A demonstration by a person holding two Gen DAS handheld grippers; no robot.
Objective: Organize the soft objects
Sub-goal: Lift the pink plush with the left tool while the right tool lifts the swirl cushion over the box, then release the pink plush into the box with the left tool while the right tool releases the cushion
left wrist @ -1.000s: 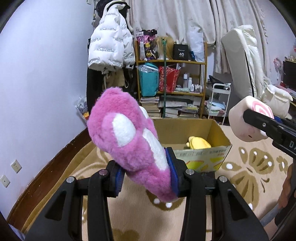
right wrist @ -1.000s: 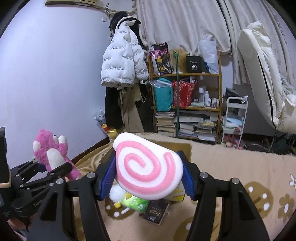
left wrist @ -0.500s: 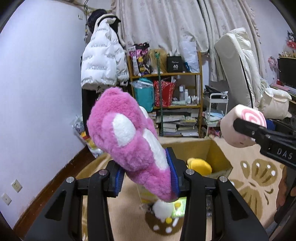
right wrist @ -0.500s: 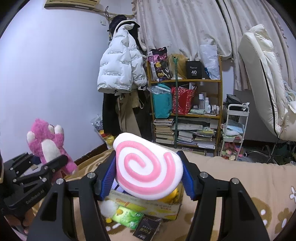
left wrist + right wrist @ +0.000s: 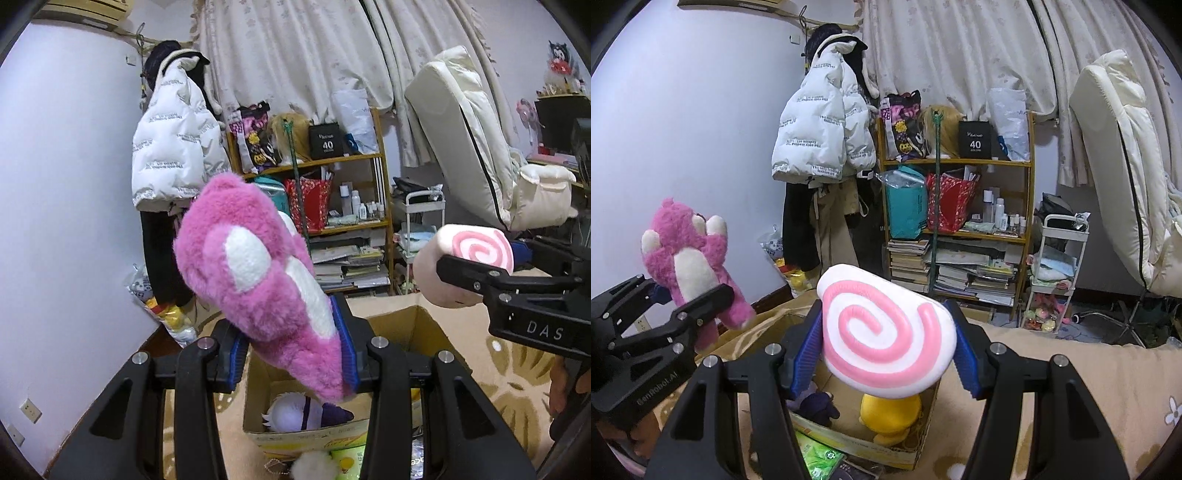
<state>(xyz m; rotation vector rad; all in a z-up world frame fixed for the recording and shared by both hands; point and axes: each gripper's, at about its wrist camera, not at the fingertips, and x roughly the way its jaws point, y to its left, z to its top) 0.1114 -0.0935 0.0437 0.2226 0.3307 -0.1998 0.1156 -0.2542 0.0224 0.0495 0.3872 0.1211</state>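
Observation:
My left gripper is shut on a pink and white plush bear, which sticks up and to the left above an open cardboard box. The bear and the left gripper also show at the left of the right wrist view. My right gripper is shut on a white cushion with a pink spiral, held over the same box. That cushion shows at the right of the left wrist view. In the box lie a yellow duck plush and a purple and white plush.
A patterned beige carpet covers the floor. A green packet and a dark packet lie in front of the box. At the back stand a crowded wooden shelf, a white trolley, a hanging white jacket and an upright white mattress.
Both grippers have moved forward toward and over the box with their toys still held. The box has come from mid-view to under the fingers, and its inside now shows.

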